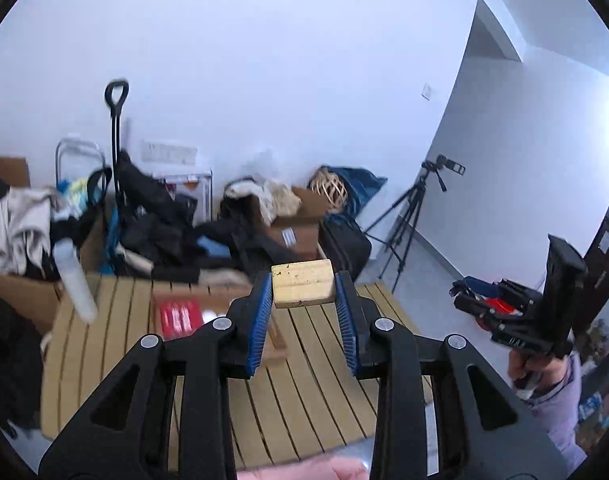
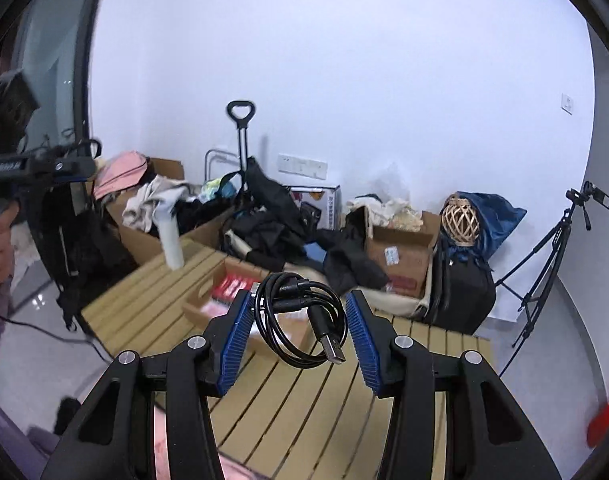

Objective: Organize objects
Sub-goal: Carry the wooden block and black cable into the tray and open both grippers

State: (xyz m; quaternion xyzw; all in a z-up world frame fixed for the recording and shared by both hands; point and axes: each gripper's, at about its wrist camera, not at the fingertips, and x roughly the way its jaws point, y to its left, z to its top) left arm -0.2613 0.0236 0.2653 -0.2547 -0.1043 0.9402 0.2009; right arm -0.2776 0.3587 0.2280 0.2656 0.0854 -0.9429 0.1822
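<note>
Left gripper (image 1: 303, 286): jaws partly closed, blue pads clamped on both sides of a pale wood block (image 1: 302, 283), held in the air above the slatted table (image 1: 316, 392). Right gripper (image 2: 300, 320): jaws about half open; a coiled black USB cable (image 2: 300, 320) sits between the pads, left side against the left pad, plug hanging free. Cardboard tray (image 2: 208, 304) with a red pack (image 2: 232, 286) lies on the table beyond. White bottle (image 2: 172, 246) stands at the far edge.
</note>
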